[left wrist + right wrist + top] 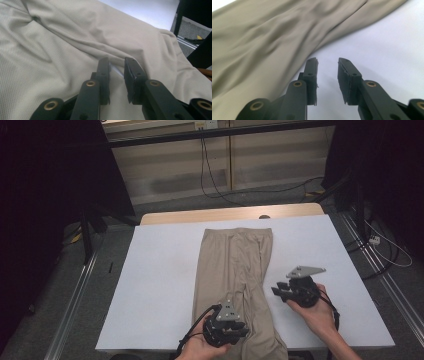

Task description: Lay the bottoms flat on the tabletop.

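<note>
- The right gripper (327,75) is seen from behind its two black jaws, which rise from the bottom edge with a clear gap held between them.
- Nothing is gripped: bare white table (382,42) is seen through the gap, and no cloth is touched by the pads.
- The beige trousers (267,42) are spread across the left and far part of the scene, with long soft folds running along the fabric.
- The trousers' edge is drawn slantwise from the far right down toward the left jaw, and it lies just beside that jaw.
- The cloth is blurred at the left.
</note>
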`<move>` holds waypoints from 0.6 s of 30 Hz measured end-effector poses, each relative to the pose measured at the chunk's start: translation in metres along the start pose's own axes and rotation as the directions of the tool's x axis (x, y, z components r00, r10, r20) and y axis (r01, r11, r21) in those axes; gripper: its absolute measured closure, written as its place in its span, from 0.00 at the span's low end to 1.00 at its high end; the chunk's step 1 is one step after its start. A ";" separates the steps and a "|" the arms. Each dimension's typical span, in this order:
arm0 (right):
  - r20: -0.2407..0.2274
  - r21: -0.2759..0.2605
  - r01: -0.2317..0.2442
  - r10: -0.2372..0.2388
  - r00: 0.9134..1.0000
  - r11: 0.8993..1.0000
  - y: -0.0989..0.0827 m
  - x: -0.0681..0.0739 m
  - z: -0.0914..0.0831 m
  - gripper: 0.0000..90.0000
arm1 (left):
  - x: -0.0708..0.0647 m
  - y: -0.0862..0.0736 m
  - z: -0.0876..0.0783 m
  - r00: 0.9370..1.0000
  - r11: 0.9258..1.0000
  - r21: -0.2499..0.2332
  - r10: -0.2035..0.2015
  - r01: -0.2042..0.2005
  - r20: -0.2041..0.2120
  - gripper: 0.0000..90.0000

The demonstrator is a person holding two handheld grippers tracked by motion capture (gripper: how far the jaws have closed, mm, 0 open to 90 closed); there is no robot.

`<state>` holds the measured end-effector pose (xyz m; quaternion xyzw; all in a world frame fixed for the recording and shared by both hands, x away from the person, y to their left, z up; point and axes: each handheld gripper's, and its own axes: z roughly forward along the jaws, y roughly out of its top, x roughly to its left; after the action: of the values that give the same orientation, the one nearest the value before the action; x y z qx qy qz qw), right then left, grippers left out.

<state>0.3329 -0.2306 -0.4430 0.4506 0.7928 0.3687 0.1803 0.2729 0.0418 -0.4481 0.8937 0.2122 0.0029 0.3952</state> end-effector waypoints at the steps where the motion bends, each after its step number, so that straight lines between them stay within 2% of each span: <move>1: 0.013 0.003 -0.005 0.005 1.000 1.000 0.006 -0.005 0.007 0.77 | 0.000 0.000 0.000 1.000 1.000 -0.002 -0.002 0.002 -0.002 0.84; 4: 0.044 0.010 -0.030 0.030 0.999 0.999 0.019 -0.017 0.027 0.75 | 0.000 -0.002 0.001 1.000 1.000 -0.006 -0.008 0.008 -0.006 0.82; 7: 0.068 0.006 -0.056 0.056 0.996 0.998 0.025 -0.024 0.042 0.73 | -0.001 0.000 0.004 1.000 1.000 -0.005 0.006 -0.006 -0.008 0.79; 11: 0.081 0.011 -0.075 0.074 0.994 0.997 0.028 -0.026 0.058 0.68 | -0.007 0.005 0.009 0.999 0.999 -0.022 0.029 -0.029 -0.015 0.71; 13: 0.070 -0.002 -0.086 0.086 0.994 0.996 0.031 -0.025 0.062 0.64 | -0.010 0.007 0.014 0.999 0.999 -0.015 0.049 -0.049 -0.016 0.67; 15: 0.100 0.003 -0.057 0.057 0.993 0.998 0.035 -0.021 0.068 0.62 | -0.012 0.007 0.018 0.998 0.998 -0.002 0.061 -0.061 -0.027 0.67; 16: 0.108 0.011 -0.048 0.047 0.993 0.999 0.037 -0.020 0.070 0.61 | -0.011 0.007 0.019 0.996 0.997 0.017 0.080 -0.079 -0.031 0.68; 18: 0.116 0.019 -0.045 0.042 0.992 0.999 0.041 -0.018 0.073 0.61 | -0.010 0.005 0.020 0.996 0.997 0.010 0.077 -0.076 -0.041 0.73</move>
<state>0.4114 -0.2016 -0.4612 0.4904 0.7748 0.3374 0.2131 0.2691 0.0203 -0.4565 0.9027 0.1860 0.0357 0.3864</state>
